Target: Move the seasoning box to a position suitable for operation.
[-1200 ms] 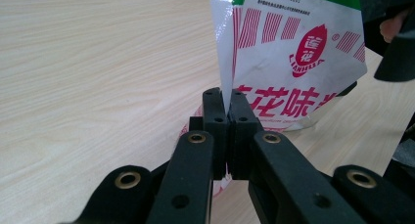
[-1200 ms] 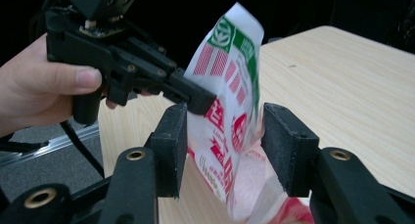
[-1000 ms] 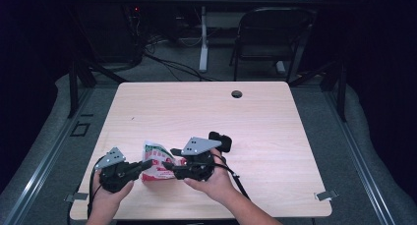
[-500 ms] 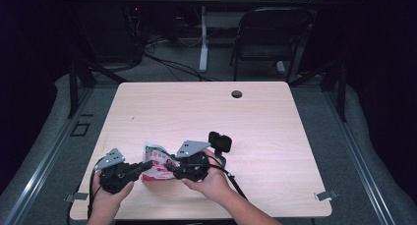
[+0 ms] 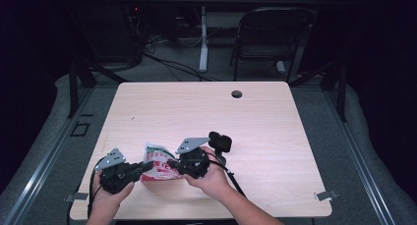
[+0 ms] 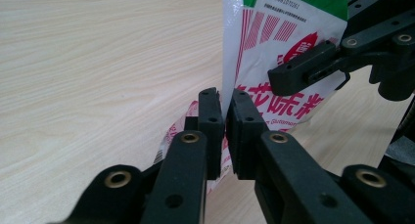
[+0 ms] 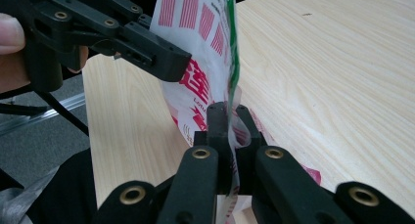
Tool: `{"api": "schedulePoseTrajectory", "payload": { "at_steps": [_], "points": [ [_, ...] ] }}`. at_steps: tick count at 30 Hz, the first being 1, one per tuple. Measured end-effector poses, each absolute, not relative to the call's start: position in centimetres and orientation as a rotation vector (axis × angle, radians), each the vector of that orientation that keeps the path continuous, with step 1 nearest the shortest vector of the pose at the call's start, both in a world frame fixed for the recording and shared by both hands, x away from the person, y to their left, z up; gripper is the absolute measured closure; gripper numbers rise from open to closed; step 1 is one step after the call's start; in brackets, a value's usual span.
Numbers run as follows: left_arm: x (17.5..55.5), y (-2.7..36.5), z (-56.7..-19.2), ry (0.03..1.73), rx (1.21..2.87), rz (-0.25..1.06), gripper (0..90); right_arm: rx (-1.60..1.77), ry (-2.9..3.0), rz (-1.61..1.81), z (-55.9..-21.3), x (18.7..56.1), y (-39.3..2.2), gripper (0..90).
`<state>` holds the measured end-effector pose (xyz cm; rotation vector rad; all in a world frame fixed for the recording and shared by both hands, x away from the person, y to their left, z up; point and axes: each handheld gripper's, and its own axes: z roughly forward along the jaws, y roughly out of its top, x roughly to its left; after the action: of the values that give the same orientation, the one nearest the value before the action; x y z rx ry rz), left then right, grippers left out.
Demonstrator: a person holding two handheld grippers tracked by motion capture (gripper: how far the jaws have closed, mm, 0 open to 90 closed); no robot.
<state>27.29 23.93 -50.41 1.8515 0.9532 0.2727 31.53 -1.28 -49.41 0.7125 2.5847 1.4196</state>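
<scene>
We hold our left gripper (image 5: 145, 166) pointing toward three o'clock, our right gripper (image 5: 171, 162) toward nine; both jaw pairs pinched together, right's just closing.

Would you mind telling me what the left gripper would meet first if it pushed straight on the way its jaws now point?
The left gripper is already clamped on the red, white and green printed plastic packet. Pushing on, it would probably drive that packet into the right gripper, which pinches it just beyond; depth is hard to judge.
</scene>
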Motion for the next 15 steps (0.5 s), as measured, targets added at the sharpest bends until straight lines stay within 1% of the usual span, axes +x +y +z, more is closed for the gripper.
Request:
{"api": "schedulePoseTrajectory", "payload": {
  "at_steps": [4,5,6,8,9,10,15],
  "points": [
    [27.4,24.4,-50.4,0.958,1.845,0.259,73.5,0.708,2.597,1.433,-49.3,31.8,-1.3,89.9],
    [27.4,24.5,-50.5,0.959,1.837,0.261,73.5,0.708,2.597,1.433,-49.3,31.8,-1.3,89.9],
    [27.5,24.6,-50.6,0.958,1.84,0.25,67.8,0.681,2.601,1.425,-49.1,31.8,-1.4,90.0],
    [27.6,24.7,-50.6,0.95,1.845,0.244,61.7,0.663,2.597,1.429,-49.1,31.8,-1.4,90.0],
    [27.6,24.6,-50.8,0.944,1.843,0.247,61.7,0.663,2.597,1.429,-49.1,31.8,-1.4,90.0],
    [27.7,24.4,-51.0,0.925,1.855,0.229,55.9,0.655,2.599,1.421,-49.0,31.7,-1.6,90.0],
    [27.9,23.8,-51.6,0.905,1.892,0.222,48.5,0.644,2.598,1.427,-48.9,31.7,-2.0,90.0]
  ]
}}
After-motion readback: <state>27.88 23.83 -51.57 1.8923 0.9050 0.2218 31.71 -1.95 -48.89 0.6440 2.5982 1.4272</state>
